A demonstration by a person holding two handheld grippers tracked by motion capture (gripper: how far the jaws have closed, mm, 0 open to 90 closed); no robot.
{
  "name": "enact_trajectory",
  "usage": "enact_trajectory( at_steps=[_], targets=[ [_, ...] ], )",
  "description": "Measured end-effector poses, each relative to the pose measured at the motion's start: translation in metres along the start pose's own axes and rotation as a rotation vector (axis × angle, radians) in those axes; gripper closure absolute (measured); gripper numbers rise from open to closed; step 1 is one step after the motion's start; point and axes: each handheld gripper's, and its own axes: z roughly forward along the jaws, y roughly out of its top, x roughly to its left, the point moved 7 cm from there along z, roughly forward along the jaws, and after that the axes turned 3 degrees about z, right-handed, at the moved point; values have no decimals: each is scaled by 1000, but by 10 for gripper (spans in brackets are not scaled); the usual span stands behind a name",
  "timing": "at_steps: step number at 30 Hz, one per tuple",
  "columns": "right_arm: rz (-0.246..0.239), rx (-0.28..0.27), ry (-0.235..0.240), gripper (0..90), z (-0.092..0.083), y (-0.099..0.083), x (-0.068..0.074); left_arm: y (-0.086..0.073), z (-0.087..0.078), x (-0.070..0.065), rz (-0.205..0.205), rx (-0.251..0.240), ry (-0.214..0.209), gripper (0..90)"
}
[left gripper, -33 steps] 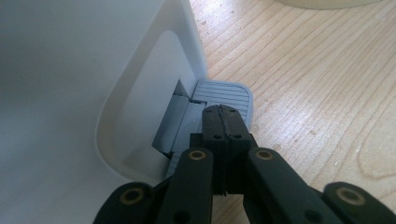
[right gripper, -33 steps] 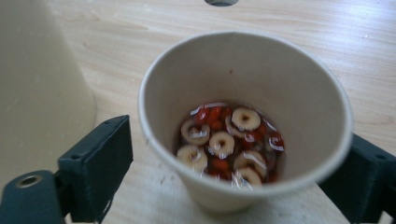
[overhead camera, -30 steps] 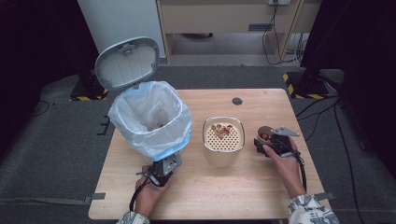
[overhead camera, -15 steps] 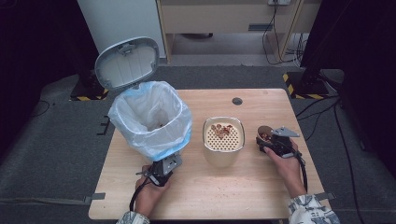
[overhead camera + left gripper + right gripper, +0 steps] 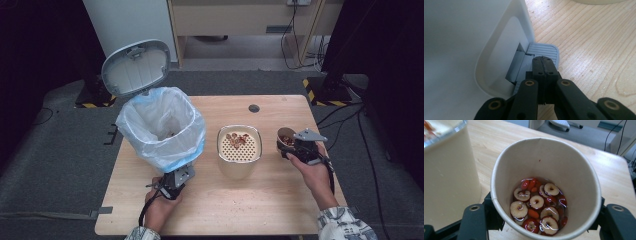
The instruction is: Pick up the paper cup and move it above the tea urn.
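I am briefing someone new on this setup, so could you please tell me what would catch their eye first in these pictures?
Most striking is the white pedal bin lined with a pale blue plastic bag, lid up, at the table's left, where the shut left claw presses its grey ribbed pedal. At the right, the right claw grips a brown paper cup of wet red date slices, beside a cream container with a perforated strainer top at centre.
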Motion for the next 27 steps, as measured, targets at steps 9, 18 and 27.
enact_trajectory(
  at_steps=[9,18,27],
  targets=[
    [-68,2,-1,370,-9,25,-7,0,0,0,2,6,-2,894],
    [-108,-21,-6,372,-15,50,-12,0,0,0,5,6,1,894],
    [-156,-28,0,373,-15,65,-11,0,0,0,5,6,1,894]
  ],
)
